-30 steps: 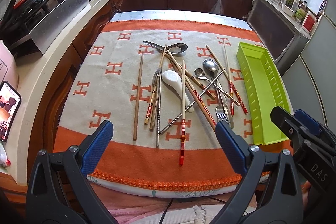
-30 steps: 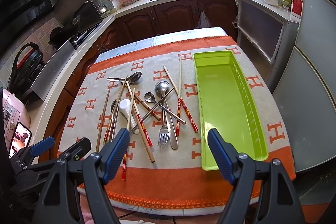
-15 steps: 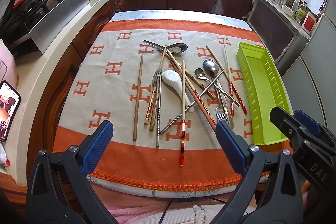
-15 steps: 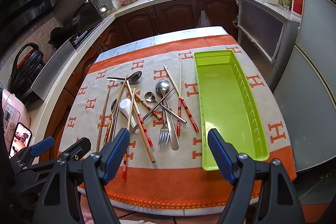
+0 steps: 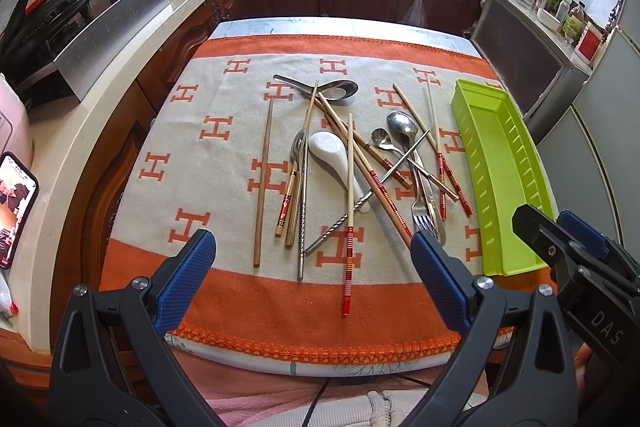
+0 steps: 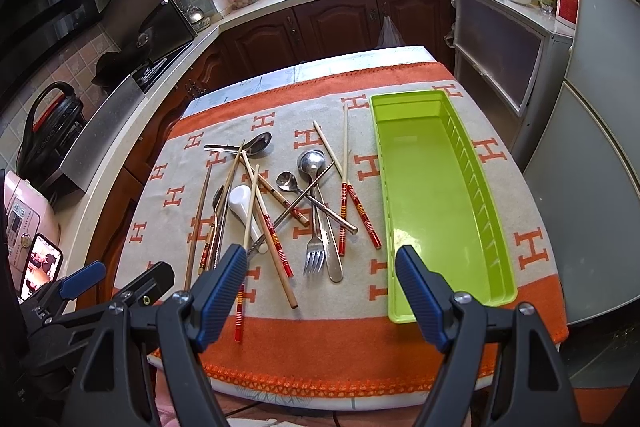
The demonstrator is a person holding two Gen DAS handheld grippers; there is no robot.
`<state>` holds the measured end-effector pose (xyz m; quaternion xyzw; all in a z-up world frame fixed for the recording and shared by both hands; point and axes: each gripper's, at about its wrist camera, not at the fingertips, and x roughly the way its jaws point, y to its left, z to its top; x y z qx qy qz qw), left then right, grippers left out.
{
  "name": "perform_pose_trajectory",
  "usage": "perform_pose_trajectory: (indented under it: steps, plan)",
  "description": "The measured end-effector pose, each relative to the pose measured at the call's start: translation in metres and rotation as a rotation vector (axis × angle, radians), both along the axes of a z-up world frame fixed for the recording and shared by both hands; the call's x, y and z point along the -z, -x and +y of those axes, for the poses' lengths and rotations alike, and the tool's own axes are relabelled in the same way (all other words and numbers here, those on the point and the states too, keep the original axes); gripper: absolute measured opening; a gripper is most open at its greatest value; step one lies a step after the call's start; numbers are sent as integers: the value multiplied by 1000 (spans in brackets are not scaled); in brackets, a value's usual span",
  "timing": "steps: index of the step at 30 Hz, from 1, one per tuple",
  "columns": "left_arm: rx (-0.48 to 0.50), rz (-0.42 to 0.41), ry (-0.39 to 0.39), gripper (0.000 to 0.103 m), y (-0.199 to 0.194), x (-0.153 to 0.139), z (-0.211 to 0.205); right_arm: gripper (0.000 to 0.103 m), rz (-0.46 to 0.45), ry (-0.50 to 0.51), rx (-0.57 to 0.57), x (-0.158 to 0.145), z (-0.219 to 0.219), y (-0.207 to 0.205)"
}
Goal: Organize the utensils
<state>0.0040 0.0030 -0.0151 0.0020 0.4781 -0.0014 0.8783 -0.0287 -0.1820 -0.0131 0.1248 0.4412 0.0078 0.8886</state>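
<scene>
Nothing has moved since a second ago; our left hand-held gripper (image 5: pixel 312 259) and right hand-held gripper (image 6: pixel 320 273) hover wide, empty, near the utensils (image 5: pixel 352 163) heaped left of the tray (image 6: pixel 440 187); thin, stiff, slippery, so we'd pinch free handle ends.

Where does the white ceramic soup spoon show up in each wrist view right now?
Left wrist view: white ceramic soup spoon lies mid-frame in the utensil pile, bowl pointing away.
Right wrist view: it sits left of centre, just above the right gripper's left finger.
Shared landmark: the lime-green plastic tray, right of the pile in both.
</scene>
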Motion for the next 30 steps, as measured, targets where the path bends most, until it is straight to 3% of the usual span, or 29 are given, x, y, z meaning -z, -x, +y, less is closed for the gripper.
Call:
perform_pose_trajectory:
  steps: [15, 25, 30]
  plan:
    - [-8, 22, 4, 97, -13, 11, 8, 77, 46, -17, -13, 9, 4, -13]
    - [-35, 2, -10, 97, -57, 16, 38, 75, 80, -3, -71, 12, 10, -55]
    - [-37, 13, 31, 97, -85, 12, 62, 63, 157, -66, -120, 21, 10, -87]
